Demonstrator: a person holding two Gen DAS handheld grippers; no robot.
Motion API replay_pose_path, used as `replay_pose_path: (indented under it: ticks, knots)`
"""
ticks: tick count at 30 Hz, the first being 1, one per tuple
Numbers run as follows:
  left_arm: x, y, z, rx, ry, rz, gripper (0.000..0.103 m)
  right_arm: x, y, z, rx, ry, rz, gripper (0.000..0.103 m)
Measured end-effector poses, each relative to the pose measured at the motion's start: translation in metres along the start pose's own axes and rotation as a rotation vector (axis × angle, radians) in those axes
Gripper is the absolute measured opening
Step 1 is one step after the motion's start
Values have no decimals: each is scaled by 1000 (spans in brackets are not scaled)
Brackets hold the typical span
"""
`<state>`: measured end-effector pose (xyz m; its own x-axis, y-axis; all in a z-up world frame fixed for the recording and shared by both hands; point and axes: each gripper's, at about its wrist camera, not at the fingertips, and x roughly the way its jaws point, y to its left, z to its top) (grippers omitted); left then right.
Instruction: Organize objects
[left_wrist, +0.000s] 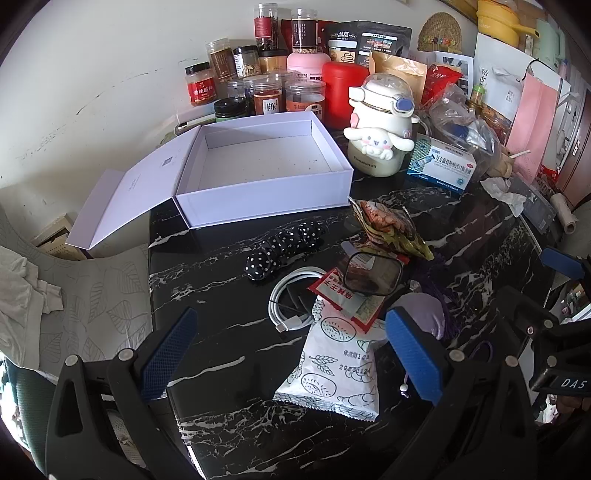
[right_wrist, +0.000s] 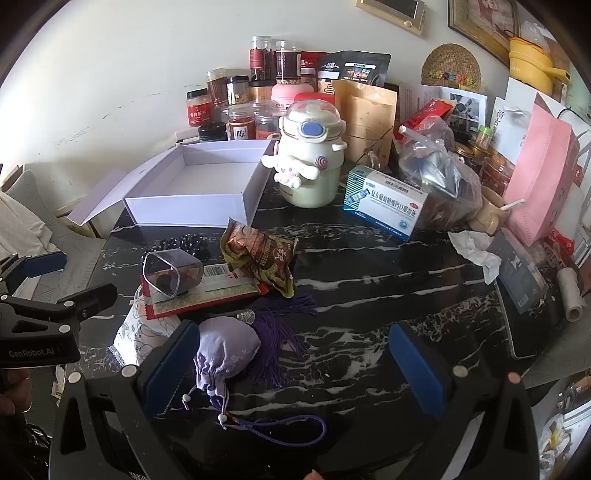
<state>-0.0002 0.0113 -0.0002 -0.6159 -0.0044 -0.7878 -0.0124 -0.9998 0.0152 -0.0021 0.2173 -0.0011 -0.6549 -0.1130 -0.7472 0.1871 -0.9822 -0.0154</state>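
Note:
An open white box stands empty at the back left of the black marble table, its lid folded out to the left. In front of it lie a polka-dot hair band, a white cable, a white snack packet, a red packet under a clear tub, and a brown snack bag. My left gripper hangs open above the white packet. My right gripper is open and holds nothing; a lavender pouch with a purple tassel lies by its left finger.
Spice jars, a cartoon-dog bottle, a medicine box, a plastic bag and a pink paper bag crowd the back and right. A crumpled tissue and a tablet lie at the right edge. A chair stands left of the table.

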Motion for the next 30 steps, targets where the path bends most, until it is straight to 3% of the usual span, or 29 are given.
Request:
replay_pose_path:
  ticks: [30]
  knots:
    - [-17,-4,-8,6,-17,-9,102,-14,1,-6,-12,-21,20,102]
